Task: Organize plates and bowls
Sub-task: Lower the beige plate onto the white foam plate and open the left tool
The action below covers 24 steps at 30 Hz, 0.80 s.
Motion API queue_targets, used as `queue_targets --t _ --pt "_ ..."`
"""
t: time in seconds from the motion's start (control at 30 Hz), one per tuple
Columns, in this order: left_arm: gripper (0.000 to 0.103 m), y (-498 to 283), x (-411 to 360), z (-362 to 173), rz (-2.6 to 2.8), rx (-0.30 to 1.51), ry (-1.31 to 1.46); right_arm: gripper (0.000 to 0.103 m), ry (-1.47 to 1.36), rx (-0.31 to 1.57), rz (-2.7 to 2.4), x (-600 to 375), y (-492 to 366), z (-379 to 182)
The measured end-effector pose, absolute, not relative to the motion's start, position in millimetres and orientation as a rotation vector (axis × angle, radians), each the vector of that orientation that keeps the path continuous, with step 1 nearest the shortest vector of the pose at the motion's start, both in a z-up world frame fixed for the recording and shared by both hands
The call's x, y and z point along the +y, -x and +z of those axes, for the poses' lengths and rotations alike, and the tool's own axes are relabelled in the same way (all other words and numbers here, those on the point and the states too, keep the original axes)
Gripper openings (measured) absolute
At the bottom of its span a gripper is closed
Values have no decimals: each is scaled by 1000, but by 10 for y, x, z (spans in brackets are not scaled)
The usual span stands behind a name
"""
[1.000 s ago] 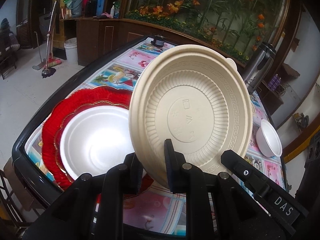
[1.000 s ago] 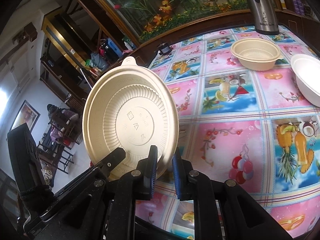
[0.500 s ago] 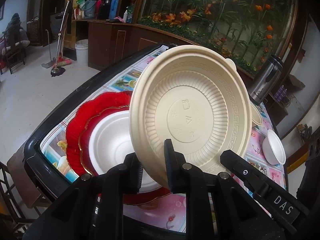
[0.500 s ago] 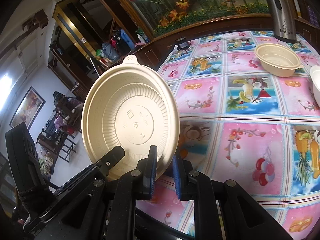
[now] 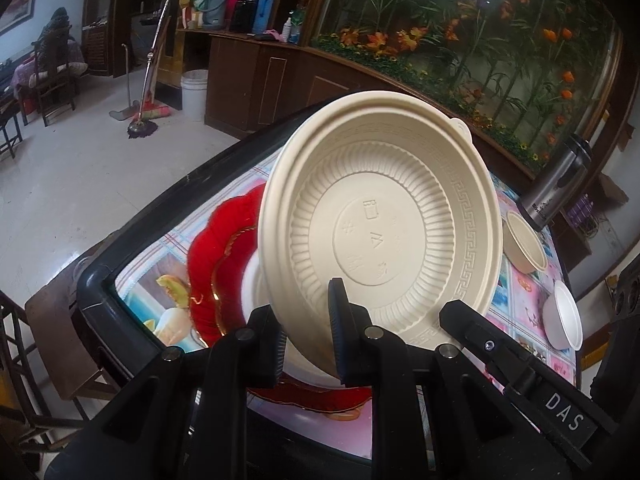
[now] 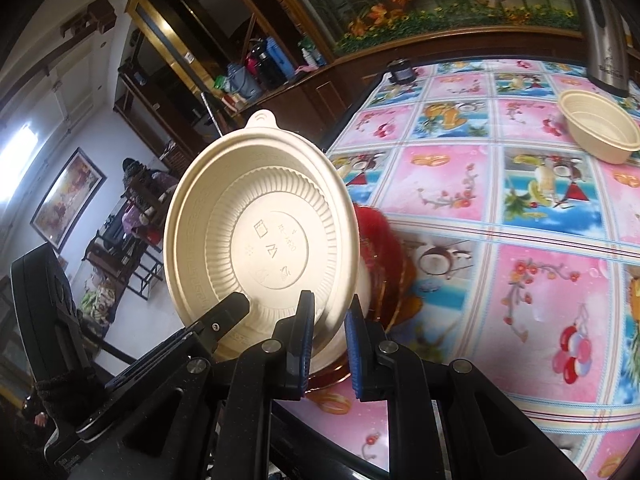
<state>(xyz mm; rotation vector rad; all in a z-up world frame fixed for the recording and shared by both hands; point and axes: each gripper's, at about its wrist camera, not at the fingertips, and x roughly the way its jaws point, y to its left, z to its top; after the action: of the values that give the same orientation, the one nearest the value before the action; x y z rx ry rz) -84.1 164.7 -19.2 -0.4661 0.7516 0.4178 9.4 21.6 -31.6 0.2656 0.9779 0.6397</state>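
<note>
I am holding a beige lid (image 5: 380,236) tilted over the red plate (image 5: 208,264) on the desk (image 6: 500,280), both my left fingers (image 5: 306,344) and right fingers (image 6: 328,344) clamping its rim.

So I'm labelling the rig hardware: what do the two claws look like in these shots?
Both are black plastic with two flat fingers, jointed by round silver rivets. The left claw has dark fingers, and a black bar at its right carries white letters "DAS". The right claw has blue ribbed pads on its fingers' inner faces and a black block at its left. No cables or sleeves show.
</note>
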Motion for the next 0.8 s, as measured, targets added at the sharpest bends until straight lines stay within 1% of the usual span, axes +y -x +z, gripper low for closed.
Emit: queue_targets --t 0.8 --pt "19 791 1807 -232 366 850 484 15 -154 1043 634 457 -131 -270"
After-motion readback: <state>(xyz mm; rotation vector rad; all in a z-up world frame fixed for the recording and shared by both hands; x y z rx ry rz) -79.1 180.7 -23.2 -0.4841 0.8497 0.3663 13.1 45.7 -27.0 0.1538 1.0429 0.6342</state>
